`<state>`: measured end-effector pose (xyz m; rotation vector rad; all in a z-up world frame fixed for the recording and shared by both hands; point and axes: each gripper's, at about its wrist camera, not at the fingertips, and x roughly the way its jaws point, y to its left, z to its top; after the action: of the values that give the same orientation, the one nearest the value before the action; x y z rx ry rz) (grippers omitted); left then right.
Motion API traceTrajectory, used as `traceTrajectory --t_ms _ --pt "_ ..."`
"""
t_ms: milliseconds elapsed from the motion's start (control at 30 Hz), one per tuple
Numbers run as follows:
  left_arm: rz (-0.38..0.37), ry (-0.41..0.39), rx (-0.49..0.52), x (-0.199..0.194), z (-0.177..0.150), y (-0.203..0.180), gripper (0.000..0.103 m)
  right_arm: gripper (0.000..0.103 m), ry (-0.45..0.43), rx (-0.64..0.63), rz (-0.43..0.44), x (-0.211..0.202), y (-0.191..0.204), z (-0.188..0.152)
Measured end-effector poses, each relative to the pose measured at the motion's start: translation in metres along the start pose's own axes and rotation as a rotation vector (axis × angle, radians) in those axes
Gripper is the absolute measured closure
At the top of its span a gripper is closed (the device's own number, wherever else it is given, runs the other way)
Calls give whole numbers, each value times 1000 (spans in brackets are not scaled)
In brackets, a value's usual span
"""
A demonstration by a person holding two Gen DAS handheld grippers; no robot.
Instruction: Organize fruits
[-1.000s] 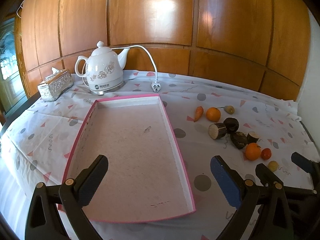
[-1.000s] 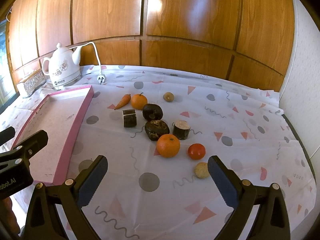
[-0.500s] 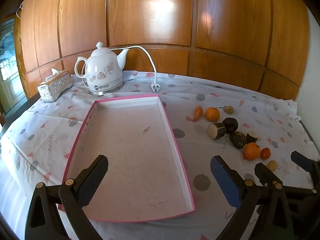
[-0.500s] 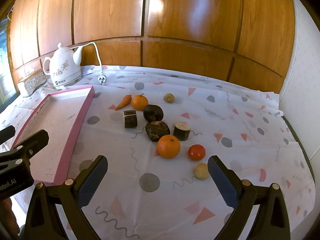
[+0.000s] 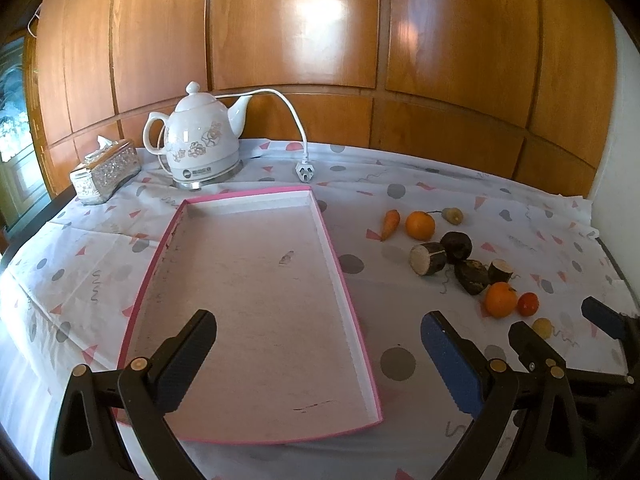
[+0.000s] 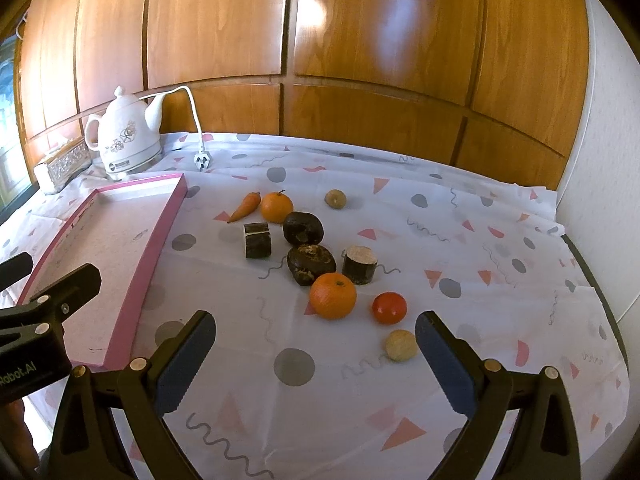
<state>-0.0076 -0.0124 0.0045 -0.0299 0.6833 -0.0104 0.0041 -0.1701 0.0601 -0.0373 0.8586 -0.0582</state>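
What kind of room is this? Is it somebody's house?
Probably a home, maybe a dining or tea corner. A flowered white electric kettle and a sparkly tissue box stand on a table with a patterned cloth, against a wood-panelled wall.

Black fingers, blue pads

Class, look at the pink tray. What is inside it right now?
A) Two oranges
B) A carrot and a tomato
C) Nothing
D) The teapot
C: the pink tray holds nothing, while the carrot, oranges and tomato lie on the tablecloth beside it.
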Motion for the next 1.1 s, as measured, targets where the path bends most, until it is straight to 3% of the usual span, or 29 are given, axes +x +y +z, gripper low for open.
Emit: traceTrajectory --t_ms 367,567,600,667,767,933,1000,1100 --pt "-32 10 27 5 3 -10 0 1 15 7 31 5 -13 1" --pt "-158 96 50 19 4 -17 0 3 97 70 123 23 -49 -4" --pt "-176 111 45 20 4 -19 0 6 110 80 128 26 -57 -6" --pt "-208 143 47 25 4 -23 0 23 125 95 133 30 -72 -11" --pt "-240 154 71 28 6 -34 0 40 157 114 153 37 -89 -18" --pt "-282 168 117 35 9 -53 3 46 172 137 165 48 -103 -25" --pt "-303 195 146 42 10 -61 14 48 167 120 161 52 -101 -23" --pt "-343 230 156 50 10 -71 18 52 154 81 125 60 -98 -18"
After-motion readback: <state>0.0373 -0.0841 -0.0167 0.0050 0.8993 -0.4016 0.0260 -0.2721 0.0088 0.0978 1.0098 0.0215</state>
